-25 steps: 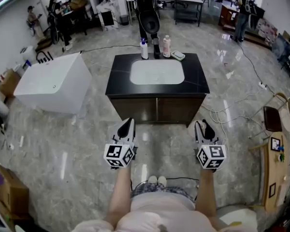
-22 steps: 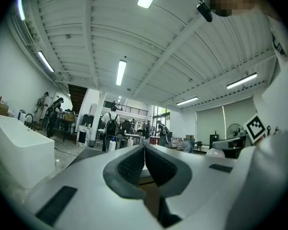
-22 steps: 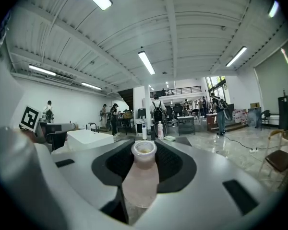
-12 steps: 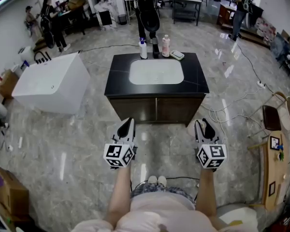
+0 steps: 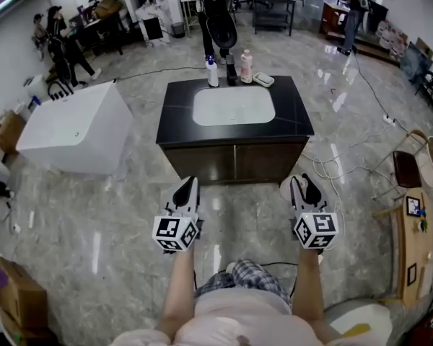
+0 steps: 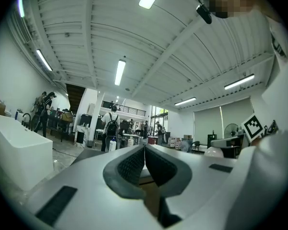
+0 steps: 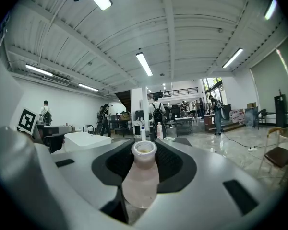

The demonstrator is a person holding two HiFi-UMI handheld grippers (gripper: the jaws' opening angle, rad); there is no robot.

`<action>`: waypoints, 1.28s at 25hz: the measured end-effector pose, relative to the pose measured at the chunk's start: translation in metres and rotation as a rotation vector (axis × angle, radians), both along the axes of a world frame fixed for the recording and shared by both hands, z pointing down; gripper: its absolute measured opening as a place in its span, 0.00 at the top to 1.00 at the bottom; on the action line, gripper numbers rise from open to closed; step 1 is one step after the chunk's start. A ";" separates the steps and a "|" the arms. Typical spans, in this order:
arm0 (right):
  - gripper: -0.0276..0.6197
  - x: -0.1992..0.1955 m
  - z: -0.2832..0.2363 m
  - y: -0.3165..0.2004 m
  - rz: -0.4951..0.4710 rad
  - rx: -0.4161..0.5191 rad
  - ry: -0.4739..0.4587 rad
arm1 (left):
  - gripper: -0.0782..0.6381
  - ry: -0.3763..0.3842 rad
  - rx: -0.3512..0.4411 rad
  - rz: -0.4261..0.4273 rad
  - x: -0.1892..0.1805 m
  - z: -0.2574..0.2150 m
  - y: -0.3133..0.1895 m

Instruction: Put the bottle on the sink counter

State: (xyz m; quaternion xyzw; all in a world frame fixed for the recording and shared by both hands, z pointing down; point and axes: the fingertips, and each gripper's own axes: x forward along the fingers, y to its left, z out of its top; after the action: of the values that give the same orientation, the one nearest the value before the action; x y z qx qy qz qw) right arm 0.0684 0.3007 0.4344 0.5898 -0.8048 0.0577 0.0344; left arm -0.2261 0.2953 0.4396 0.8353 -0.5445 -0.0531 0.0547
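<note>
The sink counter point(image 5: 296, 117) is a black cabinet with a white basin, standing ahead of me on the floor. At its back edge are a white bottle with a blue cap point(image 5: 212, 71), a pink bottle point(image 5: 247, 67) and a small dish point(image 5: 264, 81). My right gripper point(image 5: 302, 184) is shut on a pale pink open-necked bottle point(image 7: 141, 176), held upright between the jaws; its pale body point(image 5: 286, 188) shows beside the jaws in the head view. My left gripper point(image 5: 190, 183) is shut and empty, its pads point(image 6: 134, 164) meeting. Both grippers hover over the floor short of the counter.
A white tub-like box point(image 5: 72, 128) stands to the counter's left. A chair point(image 5: 408, 175), floor cables point(image 5: 332, 166) and a wooden table point(image 5: 411, 251) are on the right. A cardboard box point(image 5: 14, 287) sits at lower left. A person with a backpack point(image 5: 220, 13) stands behind the counter.
My knee has swung forward in a step and the room has shifted slightly in view. Both grippers keep their places and their states.
</note>
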 end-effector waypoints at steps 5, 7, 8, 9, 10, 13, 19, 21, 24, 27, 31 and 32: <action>0.74 -0.006 0.001 -0.001 0.002 -0.003 0.000 | 0.85 0.002 0.003 0.004 -0.006 0.000 -0.003; 0.74 -0.008 0.002 -0.004 0.004 -0.007 0.003 | 0.85 0.003 0.007 0.008 -0.007 -0.001 -0.007; 0.74 -0.008 0.002 -0.005 0.004 -0.008 0.004 | 0.85 0.004 0.008 0.009 -0.007 -0.001 -0.009; 0.74 -0.009 0.002 -0.007 0.004 -0.008 0.005 | 0.85 0.006 0.009 0.011 -0.008 -0.002 -0.012; 0.74 -0.009 0.001 -0.009 0.004 -0.008 0.006 | 0.85 0.007 0.009 0.013 -0.007 -0.002 -0.015; 0.74 -0.010 -0.001 -0.021 0.005 -0.006 0.012 | 0.85 0.010 0.012 0.017 -0.008 -0.003 -0.028; 0.74 -0.012 0.000 -0.058 0.009 -0.004 0.009 | 0.85 0.008 0.014 0.020 -0.010 -0.002 -0.066; 0.74 -0.011 0.002 -0.075 0.007 -0.004 0.005 | 0.85 0.005 0.012 0.022 -0.008 0.000 -0.083; 0.74 -0.010 0.008 -0.105 0.003 -0.004 0.004 | 0.85 -0.002 0.012 0.021 -0.006 0.004 -0.111; 0.74 -0.006 0.017 -0.146 0.001 -0.004 -0.005 | 0.85 -0.007 0.012 0.017 -0.003 0.011 -0.151; 0.74 -0.008 0.023 -0.213 -0.012 0.004 -0.007 | 0.85 -0.004 0.007 0.010 0.000 0.019 -0.217; 0.74 -0.006 0.024 -0.233 -0.018 0.004 -0.004 | 0.85 -0.002 0.006 0.008 0.003 0.021 -0.236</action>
State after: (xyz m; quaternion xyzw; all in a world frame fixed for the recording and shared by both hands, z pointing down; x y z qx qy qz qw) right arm 0.0620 0.0681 0.4581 0.5825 -0.8102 0.0569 0.0322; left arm -0.2229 0.0588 0.4602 0.8377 -0.5410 -0.0535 0.0518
